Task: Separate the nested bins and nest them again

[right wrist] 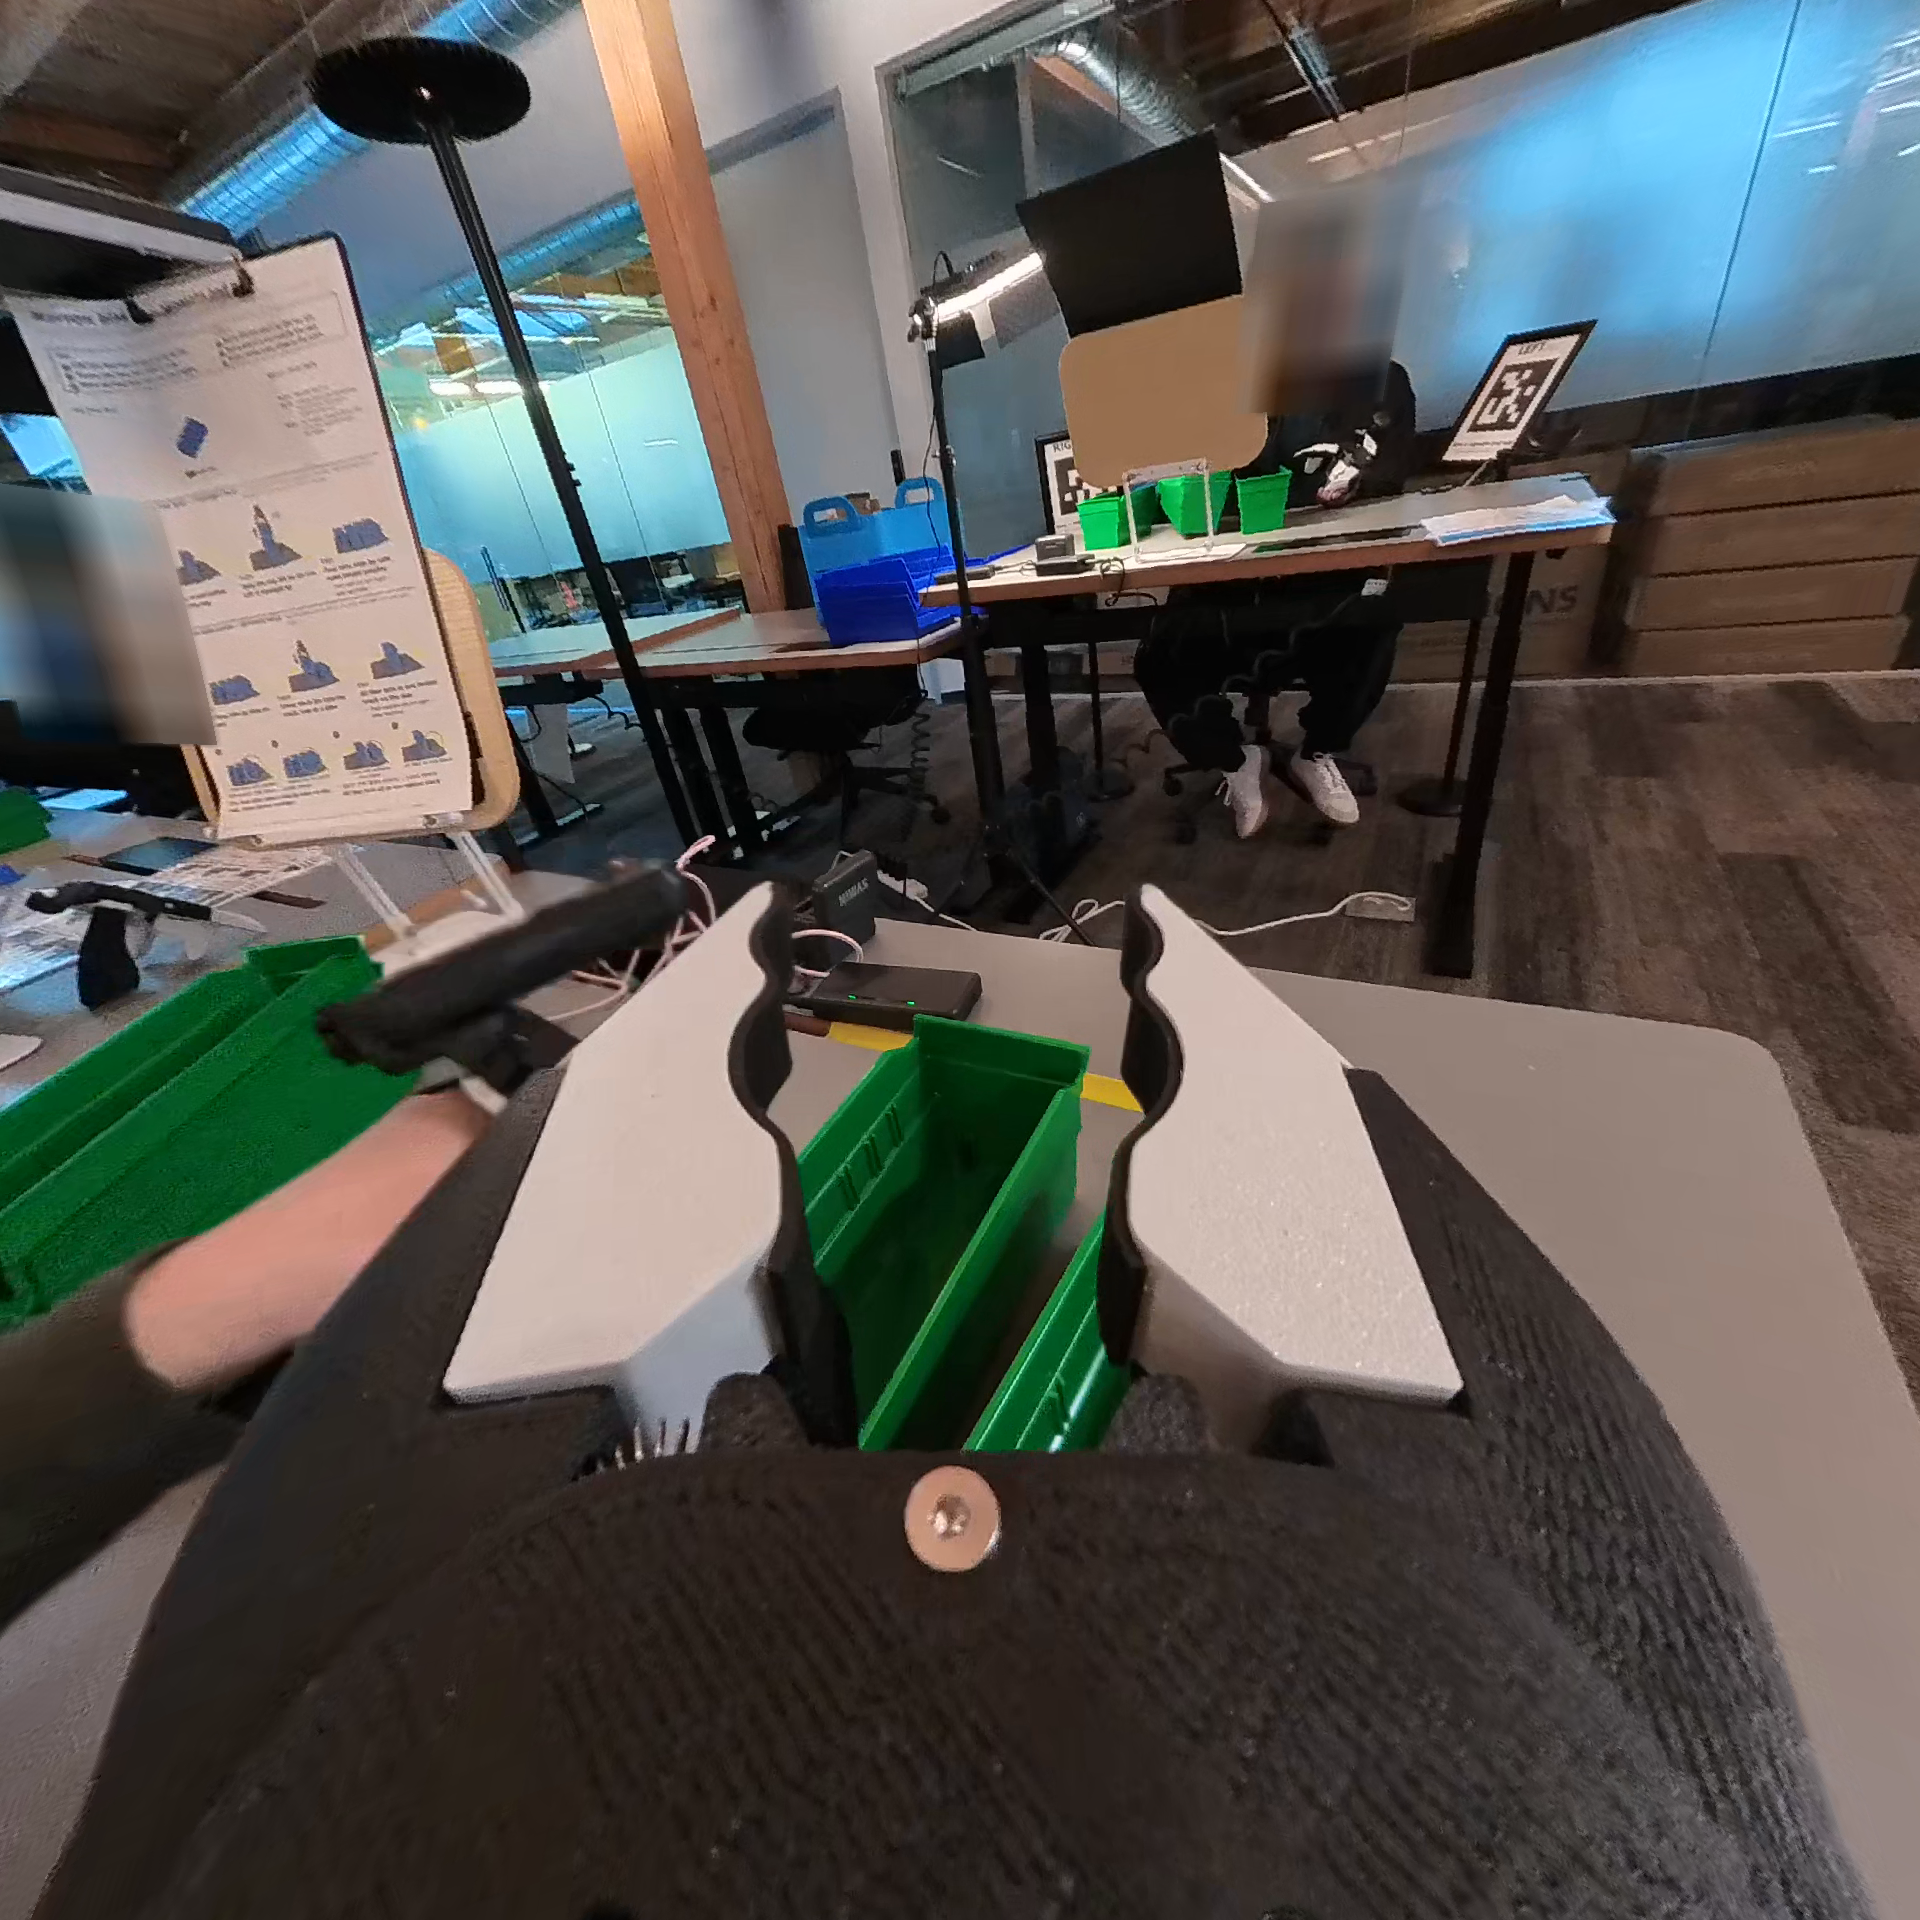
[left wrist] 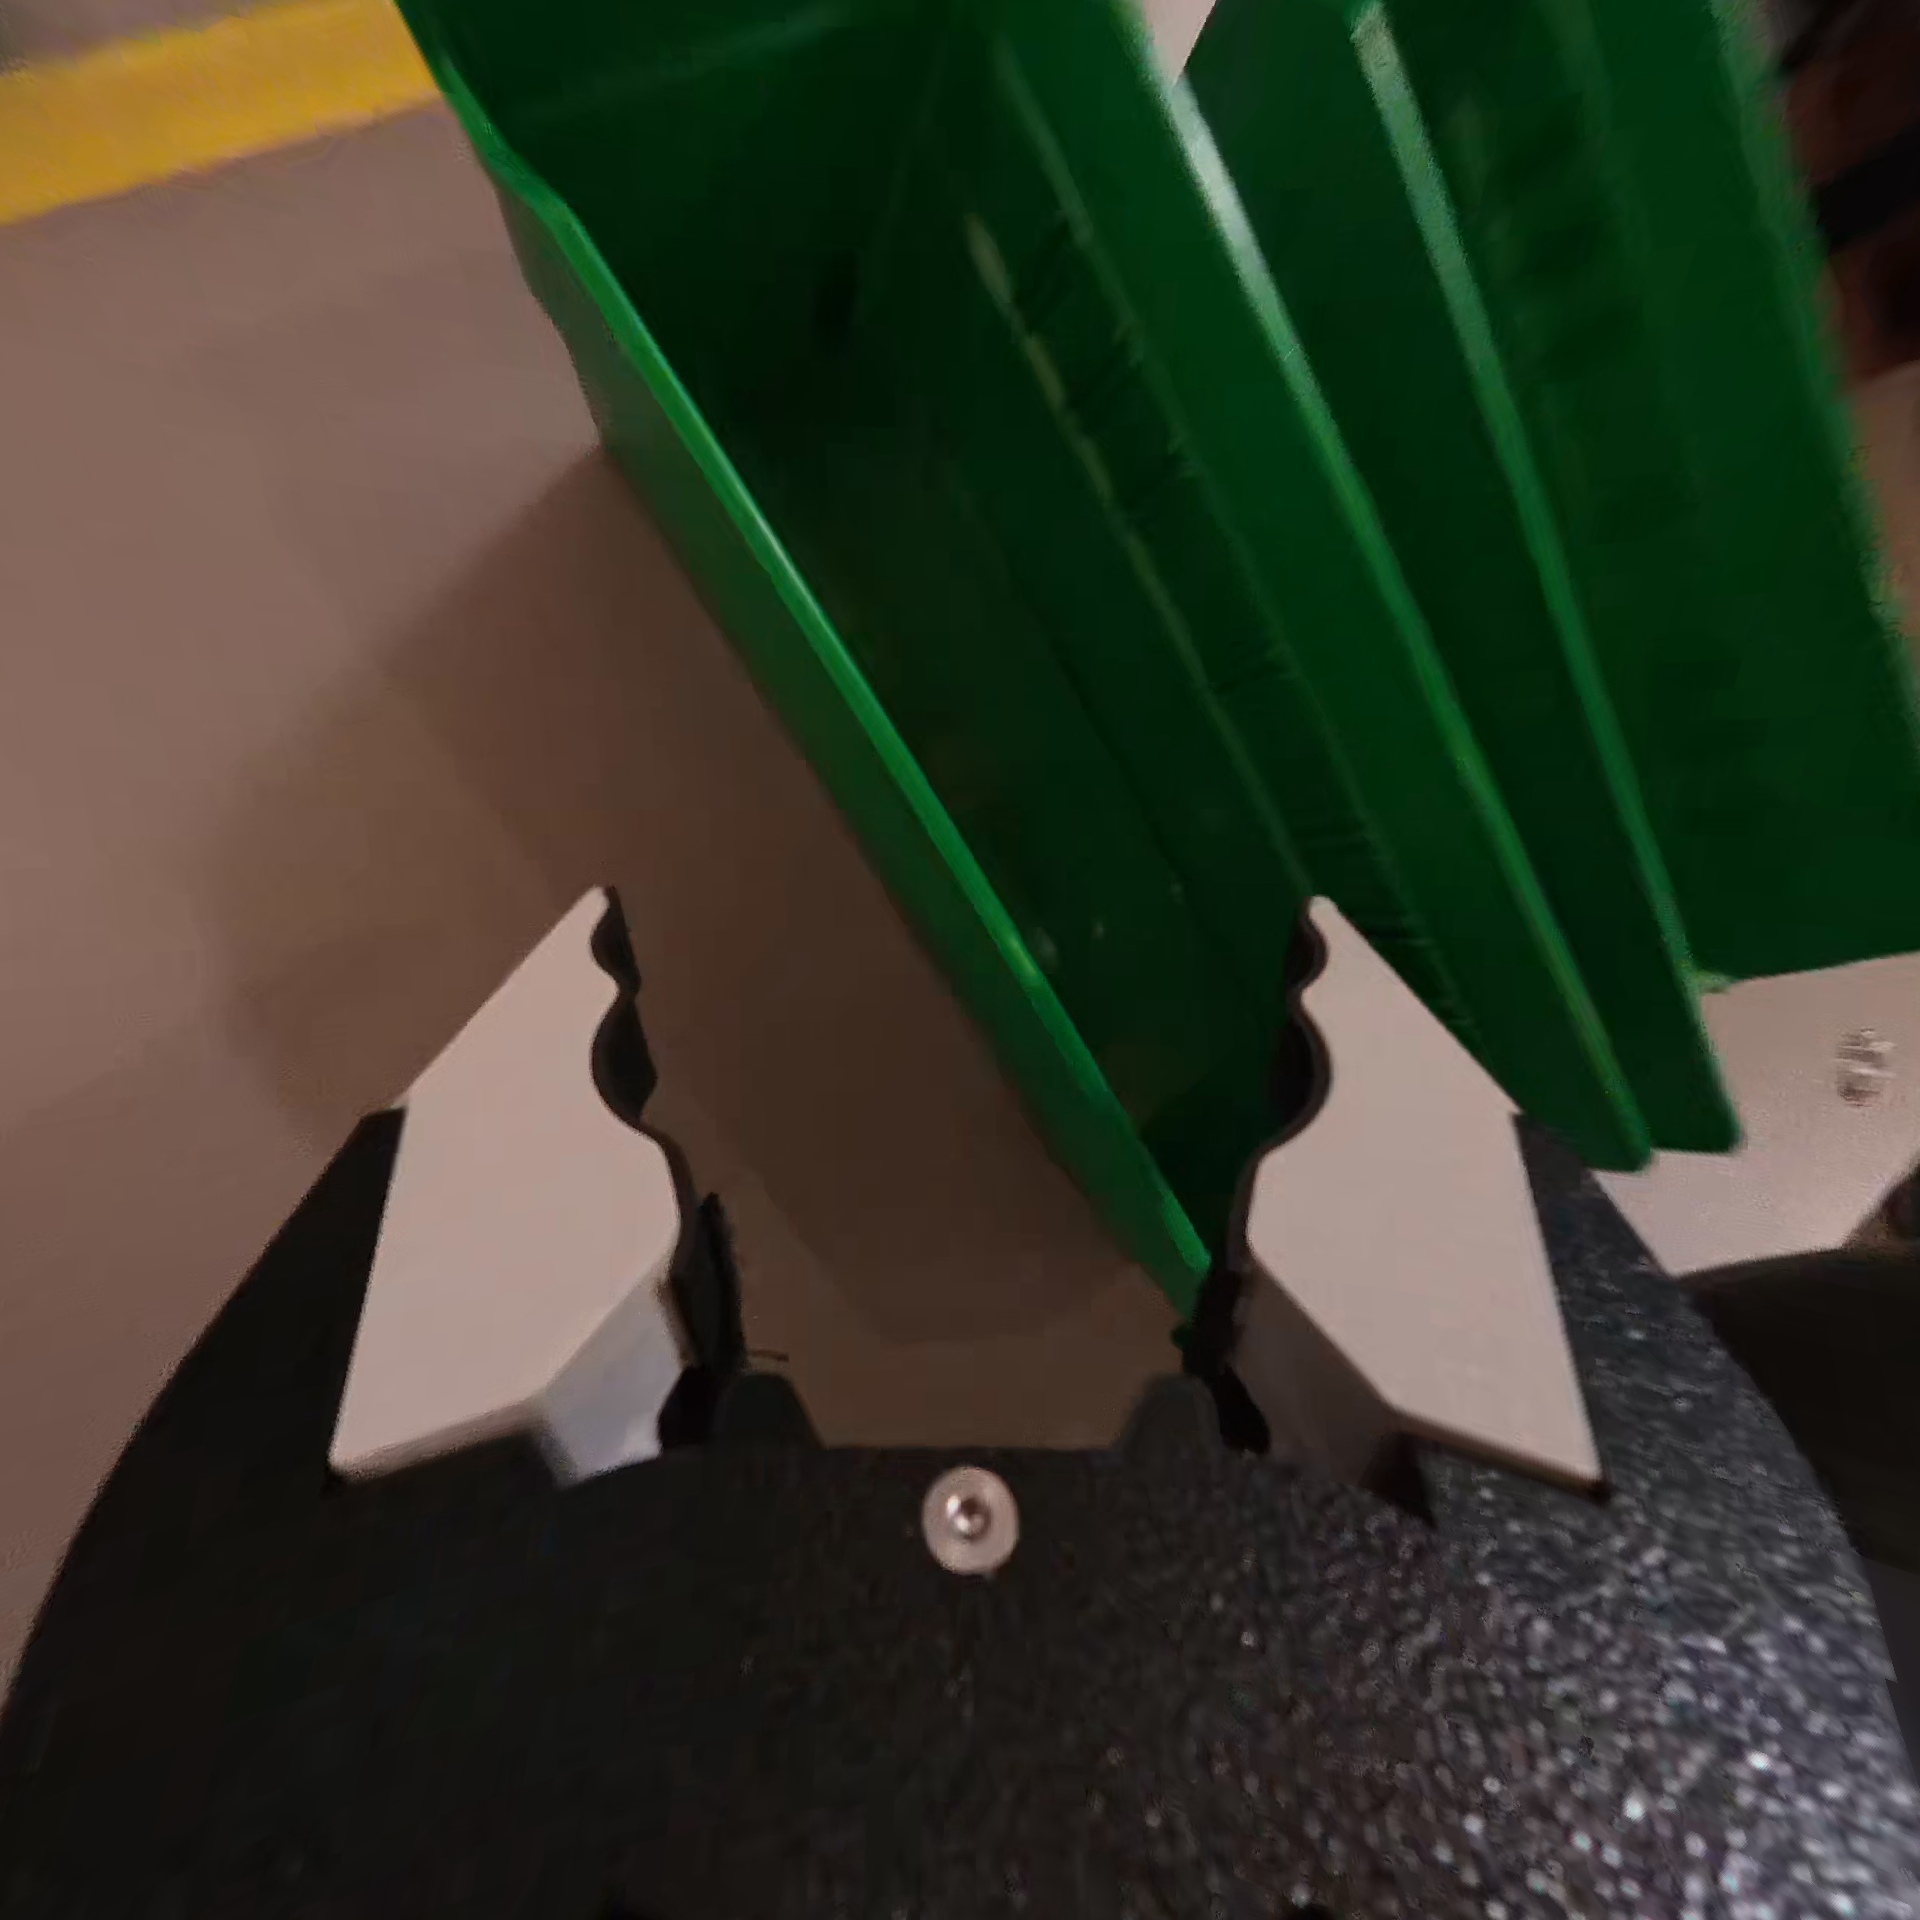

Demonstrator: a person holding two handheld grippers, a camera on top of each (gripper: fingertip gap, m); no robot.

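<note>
Grey table point(right wrist: 1558, 1195) below, both jaws gape: green bin point(right wrist: 935, 1174) between right's, another bin point(left wrist: 935, 520) against left's.

Grey table point(right wrist: 1558, 1195) with a rounded far right corner; a yellow tape strip point(right wrist: 1107, 1091) crosses its far part, and a flat black device point(right wrist: 899, 992) lies near the far edge beside pink-white cables point(right wrist: 821, 951). At the left, an instruction sheet point(right wrist: 301, 540) stands upright on a clear stand. Behind it rises a black floor lamp point(right wrist: 421, 94) and a wooden post point(right wrist: 696, 291). Farther back, blue bins point(right wrist: 883, 582) sit on a desk point(right wrist: 1299, 551); small green containers point(right wrist: 1184, 504) stand on its top, where a seated person point(right wrist: 1309, 644) in dark clothes works. Stacked cardboard boxes point(right wrist: 1766, 551) line the right wall.
</note>
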